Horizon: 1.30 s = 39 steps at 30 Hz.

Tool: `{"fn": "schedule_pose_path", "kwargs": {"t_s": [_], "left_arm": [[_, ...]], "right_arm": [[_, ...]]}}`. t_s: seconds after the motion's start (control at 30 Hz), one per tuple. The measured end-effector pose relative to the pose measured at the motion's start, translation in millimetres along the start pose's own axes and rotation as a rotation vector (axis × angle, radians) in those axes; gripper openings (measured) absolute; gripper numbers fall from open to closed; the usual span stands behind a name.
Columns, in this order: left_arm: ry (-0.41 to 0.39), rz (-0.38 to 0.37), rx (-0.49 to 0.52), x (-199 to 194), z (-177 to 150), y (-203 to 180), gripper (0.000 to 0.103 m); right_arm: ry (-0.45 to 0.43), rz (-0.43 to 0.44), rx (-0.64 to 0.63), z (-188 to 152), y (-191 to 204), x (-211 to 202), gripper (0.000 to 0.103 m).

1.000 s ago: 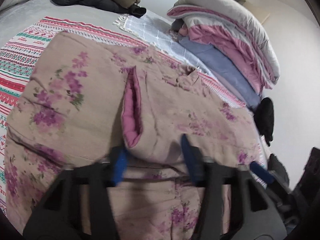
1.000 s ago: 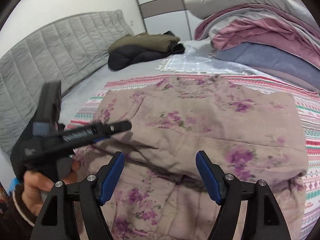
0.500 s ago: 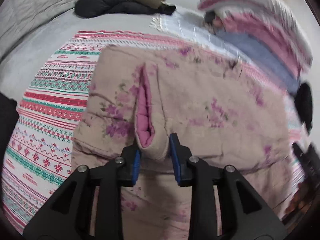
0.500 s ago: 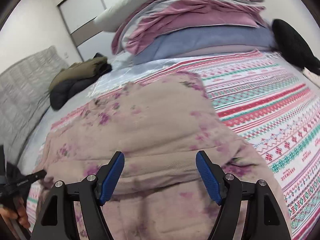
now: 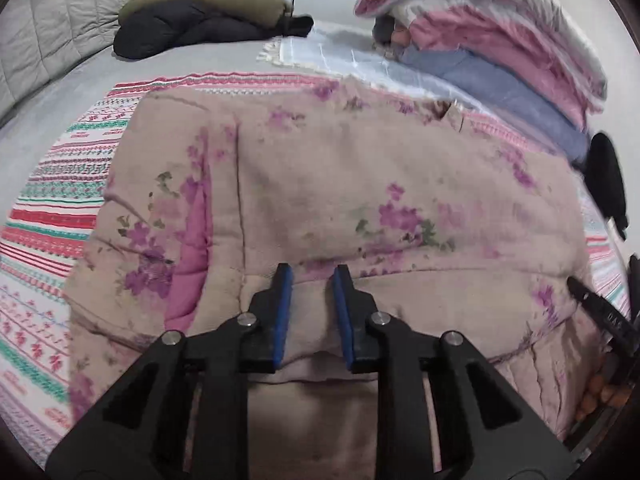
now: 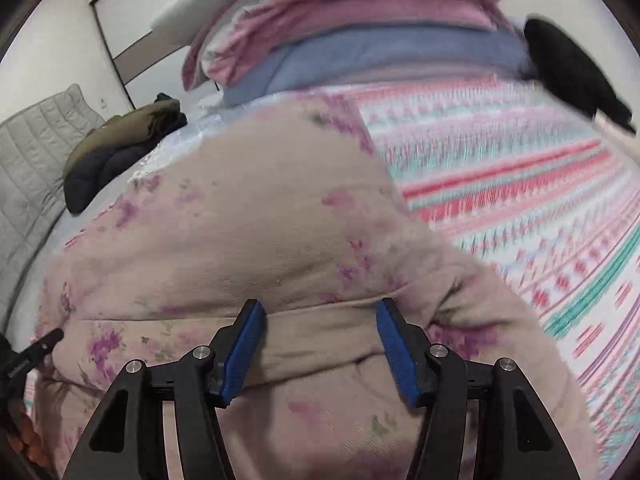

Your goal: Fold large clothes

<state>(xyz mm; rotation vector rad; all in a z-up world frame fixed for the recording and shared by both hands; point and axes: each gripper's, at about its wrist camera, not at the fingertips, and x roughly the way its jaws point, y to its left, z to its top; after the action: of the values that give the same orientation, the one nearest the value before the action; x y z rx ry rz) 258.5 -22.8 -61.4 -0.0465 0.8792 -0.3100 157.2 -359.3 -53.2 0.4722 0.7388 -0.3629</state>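
Observation:
A padded beige jacket with purple flowers (image 5: 360,184) lies on the striped bed cover, partly folded, with its pink lining (image 5: 192,256) showing at a fold on the left. My left gripper (image 5: 310,280) is shut on a fold of the jacket at its near edge. My right gripper (image 6: 320,316) is open, with its blue pads astride the jacket's (image 6: 248,220) folded edge near the right side. Its tip also shows at the right edge of the left wrist view (image 5: 576,284).
A striped pink, red and green bed cover (image 5: 52,216) lies under the jacket. A stack of folded quilts (image 5: 500,28) stands at the back right. A dark and olive coat pile (image 5: 200,16) lies at the back left. A black item (image 6: 572,72) lies at the far right.
My left gripper closed on the jacket's fold and moved right along the near edge. My right gripper swung right and came down low over the jacket's right side, still open.

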Motion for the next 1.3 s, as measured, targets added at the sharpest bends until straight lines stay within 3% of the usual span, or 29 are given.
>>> {"fn": "schedule_pose_path", "kwargs": {"t_s": [0.1,0.17,0.23,0.33,0.4,0.5,0.67,0.87,0.97,1.1,1.3], "left_arm": [[-0.004,0.001,0.011,-14,7,-6,0.026],[0.016,-0.009,0.008,-27,10,-11,0.039],[0.028,-0.033,0.0,-44,12,-13,0.069],[0.001,-0.078,0.033,-81,9,-19,0.079],[-0.016,-0.053,0.082,-111,2,-20,0.083],[-0.041,-0.036,0.069,-149,-16,-8,0.089],[-0.008,-0.069,0.011,-194,-53,14,0.091],[-0.113,-0.02,-0.071,-247,-98,41,0.091],[-0.111,0.017,-0.059,-260,-121,51,0.093],[-0.079,0.073,-0.067,-264,-156,66,0.093],[0.083,-0.035,-0.223,-232,-183,107,0.093]], "right_arm": [[0.005,0.03,0.04,2,-7,-9,0.059],[0.013,0.049,0.072,7,-8,-22,0.061],[0.02,0.11,0.121,9,-10,-36,0.061],[-0.006,0.162,0.142,13,-6,-76,0.071],[-0.047,0.173,0.125,12,-3,-104,0.077],[-0.118,0.205,0.064,3,1,-151,0.086],[-0.113,0.226,-0.051,-11,-3,-205,0.086],[-0.081,0.282,-0.212,-42,-17,-251,0.086],[-0.056,0.289,-0.251,-59,-29,-262,0.086],[-0.026,0.31,-0.266,-85,-54,-272,0.086],[0.081,0.335,-0.245,-124,-98,-262,0.086]]}}
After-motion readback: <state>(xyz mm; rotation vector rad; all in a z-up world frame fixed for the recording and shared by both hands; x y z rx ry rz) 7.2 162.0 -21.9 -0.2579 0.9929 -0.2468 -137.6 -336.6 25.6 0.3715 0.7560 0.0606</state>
